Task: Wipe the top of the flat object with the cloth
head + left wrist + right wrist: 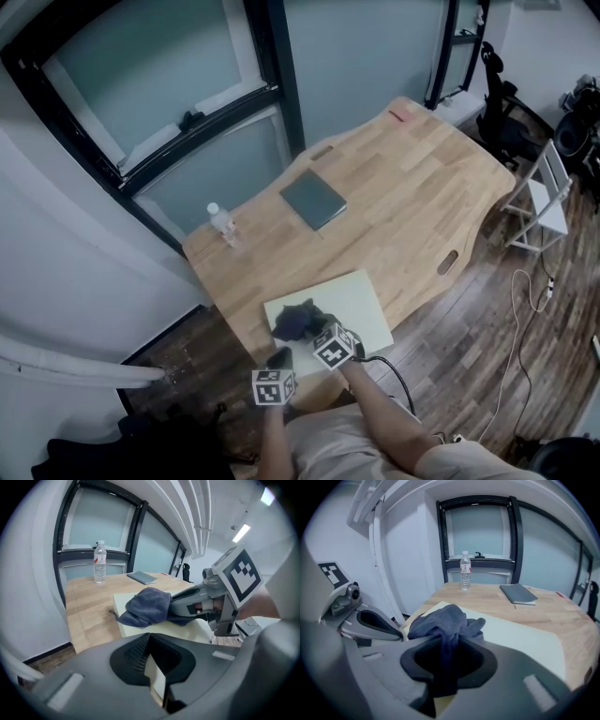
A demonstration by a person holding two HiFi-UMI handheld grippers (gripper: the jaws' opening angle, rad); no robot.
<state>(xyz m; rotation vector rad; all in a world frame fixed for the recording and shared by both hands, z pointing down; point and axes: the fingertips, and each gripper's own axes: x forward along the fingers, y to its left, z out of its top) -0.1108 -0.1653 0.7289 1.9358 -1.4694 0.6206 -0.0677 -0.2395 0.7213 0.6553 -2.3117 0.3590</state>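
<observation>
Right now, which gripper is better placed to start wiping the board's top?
Right. The right gripper grips the dark blue cloth, bunched on the pale board; the left gripper is clamped on the board's near edge, steadying it.

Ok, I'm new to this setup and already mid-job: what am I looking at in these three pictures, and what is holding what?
There is no robot here: a person holds a hand-held claw in each hand. The head view comes from a camera on the person's head, looking down at a wooden table. The other two views come from cameras riding on each claw, looking along it. On the table lie a pale flat board with a dark cloth on it, and farther off a grey notebook and a water bottle. The right claw is shut on the cloth, which is bunched on the board. The left claw sits at the board's near corner and seems to pinch its edge. The checkered cubes are simply part of the claws.
</observation>
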